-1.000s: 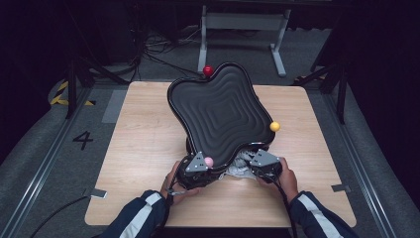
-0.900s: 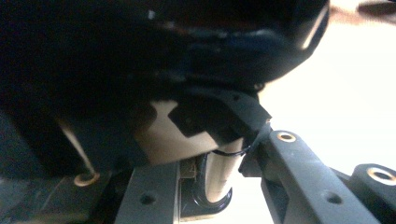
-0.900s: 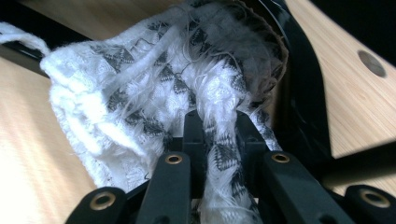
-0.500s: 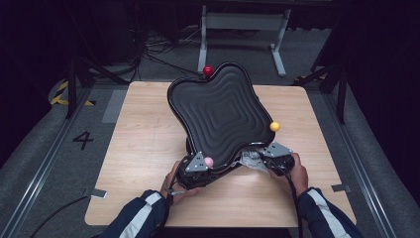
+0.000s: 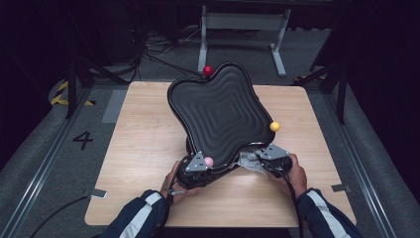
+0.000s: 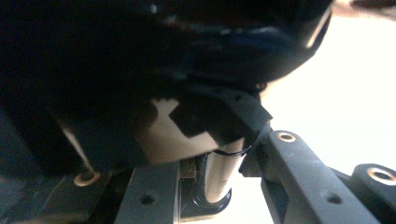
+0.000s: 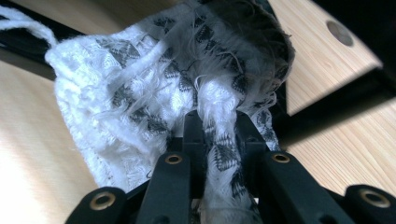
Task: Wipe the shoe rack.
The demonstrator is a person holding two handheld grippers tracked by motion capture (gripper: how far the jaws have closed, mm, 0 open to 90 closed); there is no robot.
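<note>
Black wavy-ribbed tray (image 5: 218, 111) tilted up on desk (image 5: 143, 134), near corner clamped in left gripper (image 5: 195, 168) jaws. Right gripper (image 7: 215, 135) jaws pinched on white patterned cloth (image 7: 140, 88), bunched just beside tray's lower right edge.

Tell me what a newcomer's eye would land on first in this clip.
Most striking is the big black wavy-edged tray, ribbed in concentric rings and tilted up over the middle of the wooden table. The left gripper is clamped on its near edge. At the tray's near right corner, the right gripper pinches a white patterned cloth.
</note>
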